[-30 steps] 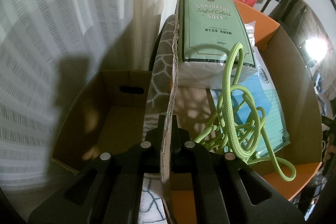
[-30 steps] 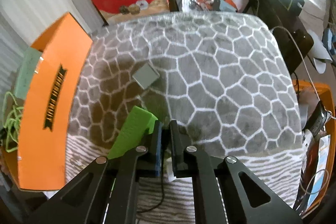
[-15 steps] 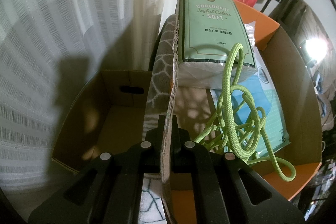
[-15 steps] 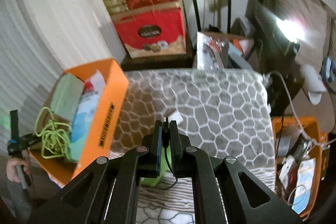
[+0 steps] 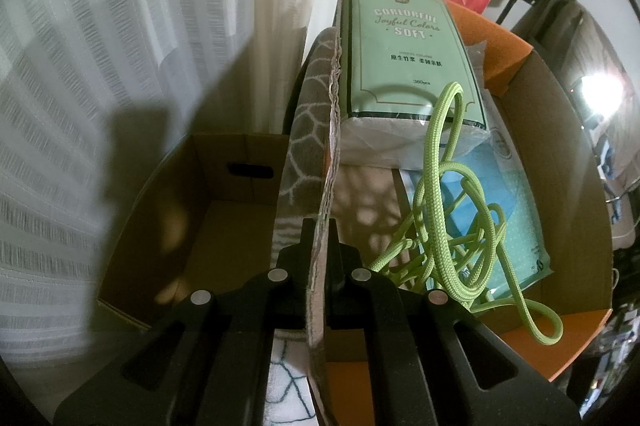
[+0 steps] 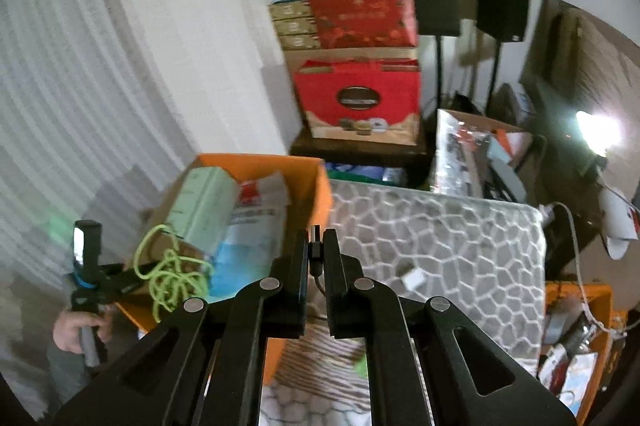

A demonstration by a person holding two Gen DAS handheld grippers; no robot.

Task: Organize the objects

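Note:
My left gripper (image 5: 319, 226) is shut on the near wall of the orange cardboard box (image 5: 504, 42) and holds it. Inside lie a green tissue pack (image 5: 404, 54), a lime-green rope (image 5: 444, 218) and a blue packet (image 5: 492, 194). My right gripper (image 6: 316, 246) is shut on a black cable plug (image 6: 315, 252), lifted above the grey honeycomb-patterned cushion (image 6: 440, 238). In the right wrist view the orange box (image 6: 316, 182) sits left of the cushion, with the rope (image 6: 168, 274) and the left gripper (image 6: 116, 276) at its near corner. A small white block (image 6: 414, 280) lies on the cushion.
An open brown cardboard box (image 5: 200, 210) stands left of the orange one, by the white curtain (image 5: 120, 46). Red gift boxes (image 6: 360, 98) are stacked at the back. Another orange box (image 6: 576, 346) with clutter sits at right. A lamp (image 6: 596, 130) glares at right.
My right gripper has risen and pulled back from the cushion with the cable plug in it; the view now takes in the orange box and the room. The left gripper has not moved.

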